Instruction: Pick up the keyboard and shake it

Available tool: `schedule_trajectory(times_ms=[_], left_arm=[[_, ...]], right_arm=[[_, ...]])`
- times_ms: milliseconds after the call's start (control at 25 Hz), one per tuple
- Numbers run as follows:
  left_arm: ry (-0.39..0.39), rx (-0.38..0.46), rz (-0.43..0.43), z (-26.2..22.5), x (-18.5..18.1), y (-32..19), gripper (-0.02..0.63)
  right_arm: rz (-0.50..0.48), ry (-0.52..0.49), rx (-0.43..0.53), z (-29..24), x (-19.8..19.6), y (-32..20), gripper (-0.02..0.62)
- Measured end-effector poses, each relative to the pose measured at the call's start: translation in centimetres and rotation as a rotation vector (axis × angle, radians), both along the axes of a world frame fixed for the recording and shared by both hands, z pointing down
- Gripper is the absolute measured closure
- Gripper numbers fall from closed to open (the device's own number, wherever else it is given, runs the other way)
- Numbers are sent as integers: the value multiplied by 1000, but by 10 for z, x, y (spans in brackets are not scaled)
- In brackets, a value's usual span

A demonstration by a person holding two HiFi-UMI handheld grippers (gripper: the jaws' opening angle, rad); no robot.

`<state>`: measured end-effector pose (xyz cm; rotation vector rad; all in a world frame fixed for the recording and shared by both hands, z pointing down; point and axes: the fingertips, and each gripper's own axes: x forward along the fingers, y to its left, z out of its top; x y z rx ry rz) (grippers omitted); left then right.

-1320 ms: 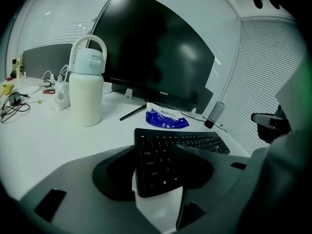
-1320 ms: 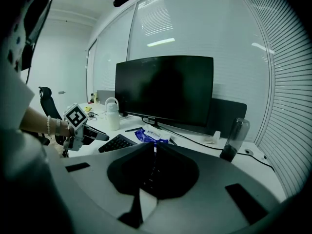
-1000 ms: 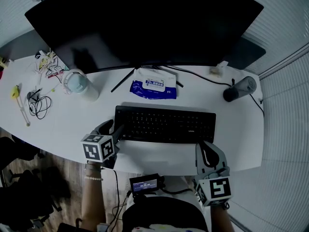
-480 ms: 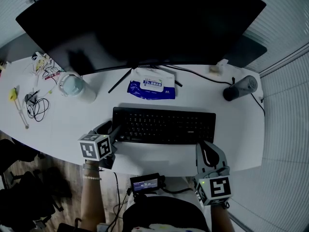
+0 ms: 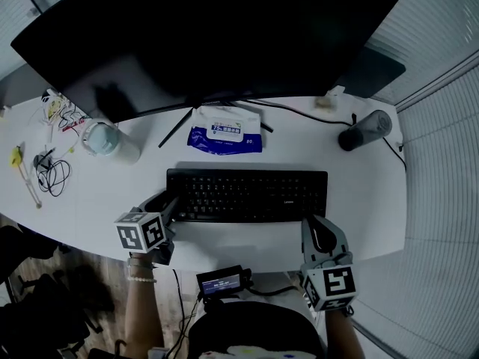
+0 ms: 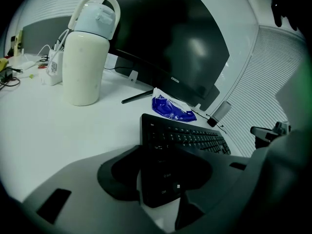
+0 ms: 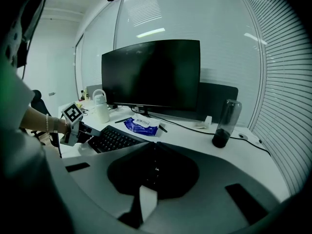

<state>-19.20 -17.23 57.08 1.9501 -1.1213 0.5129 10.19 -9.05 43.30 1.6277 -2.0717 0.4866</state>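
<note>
- Head view: the keyboard (image 5: 247, 195) lies flat on the white worktop (image 5: 90, 193), in front of the monitor (image 5: 202, 36) and a blue pack of wipes (image 5: 224, 132). The left hand-held gripper (image 5: 166, 206) sits at its left end, the right hand-held gripper (image 5: 316, 227) at its near right corner.
- Left gripper view: the jaws are released and have just been closing. The keyboard's near left corner stands between them; whether the pads touch it is unclear. A white bottle (image 6: 87, 57) stands further back on the left.
- Right gripper view: the jaws are clenched together, nothing between them. The keyboard stretches off to the left; a dark tumbler (image 7: 224, 123) stands on the right.
</note>
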Motion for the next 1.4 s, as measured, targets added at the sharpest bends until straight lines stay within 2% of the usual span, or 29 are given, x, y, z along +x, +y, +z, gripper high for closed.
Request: schedule_trajectory(times_ms=[520, 600, 920, 1040, 1400], left_arm=[[-23, 56, -62, -30, -3, 7, 417], [-30, 74, -65, -39, -3, 7, 417], [-61, 113, -83, -62, -1, 11, 417], [-74, 116, -88, -63, -1, 11, 417], [-93, 126, -104, -71, 0, 14, 418]], right_arm=[[98, -59, -116, 51, 65, -10, 544], [100, -86, -140, 62, 72, -14, 476], [116, -223, -244, 103, 97, -32, 351], [125, -292, -284, 118, 102, -41, 331], [79, -362, -367, 133, 102, -48, 314]])
